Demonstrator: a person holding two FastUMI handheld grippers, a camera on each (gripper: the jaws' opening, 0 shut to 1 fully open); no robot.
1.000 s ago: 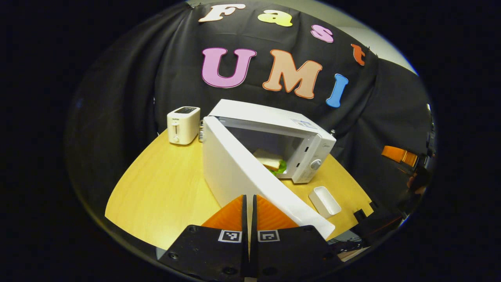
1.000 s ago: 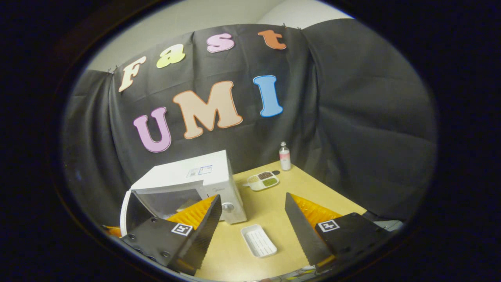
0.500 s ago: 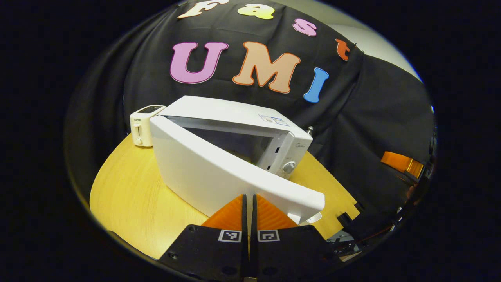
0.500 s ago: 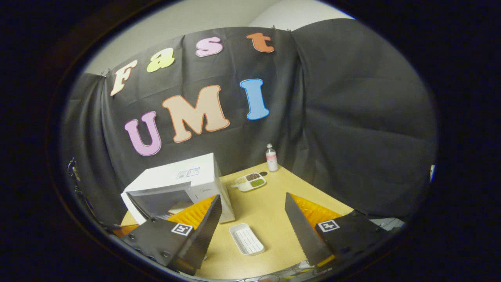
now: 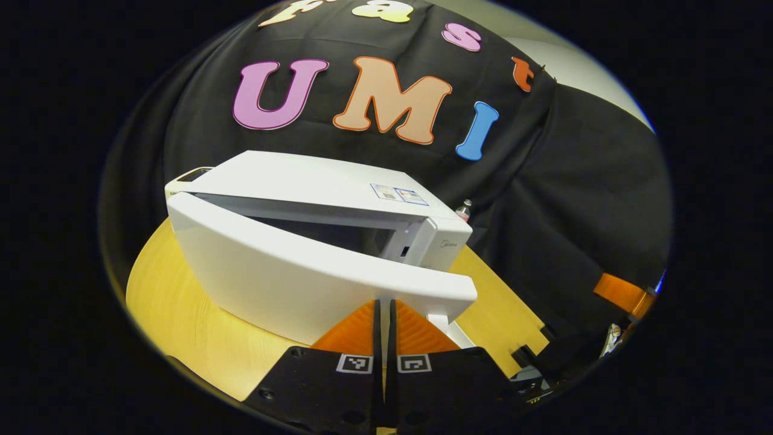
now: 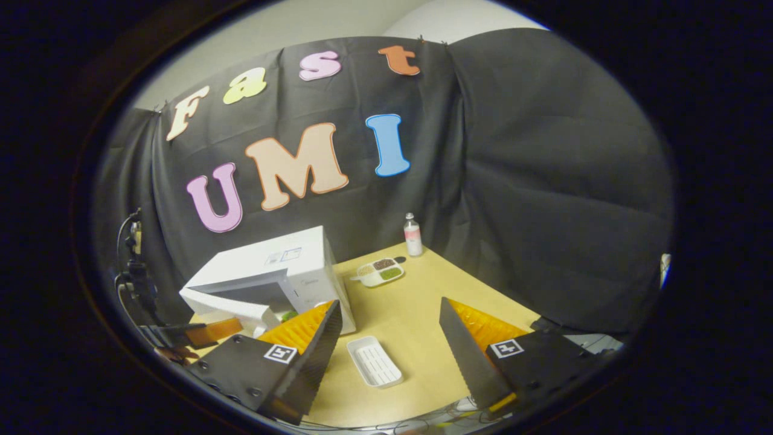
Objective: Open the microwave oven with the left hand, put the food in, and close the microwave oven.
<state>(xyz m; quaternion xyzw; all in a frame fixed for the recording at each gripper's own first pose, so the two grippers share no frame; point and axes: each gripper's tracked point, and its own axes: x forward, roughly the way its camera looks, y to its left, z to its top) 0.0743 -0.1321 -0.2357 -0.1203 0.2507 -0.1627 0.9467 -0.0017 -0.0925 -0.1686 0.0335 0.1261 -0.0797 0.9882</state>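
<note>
**Nearly shut: the door lies straight ahead of our left gripper**

Now we have the left gripper [image 5: 384,311] clenched, its fingers pressed flat together with nothing between them, and its tips sit against the outer face of the microwave door [image 5: 302,272]. That is the relation the next move turns on: the door lies directly ahead of this gripper, its long axis running left to right across the view, hinged at the far left and free at the near right end. The microwave [image 5: 314,181] stands just behind it on the table [image 5: 181,314], with a narrowing wedge of dark opening left between door and body.

Our right gripper [image 6: 386,338] hangs released, jaws wide apart, well off to the right above a white tray [image 6: 374,361]; the left one is clearly the nearer to the door.

Compared with a second ago, the door has swung much closer to the body, and the food we could then see inside is now hidden behind it in the left gripper view. We judge a further forward push should latch it.
</note>
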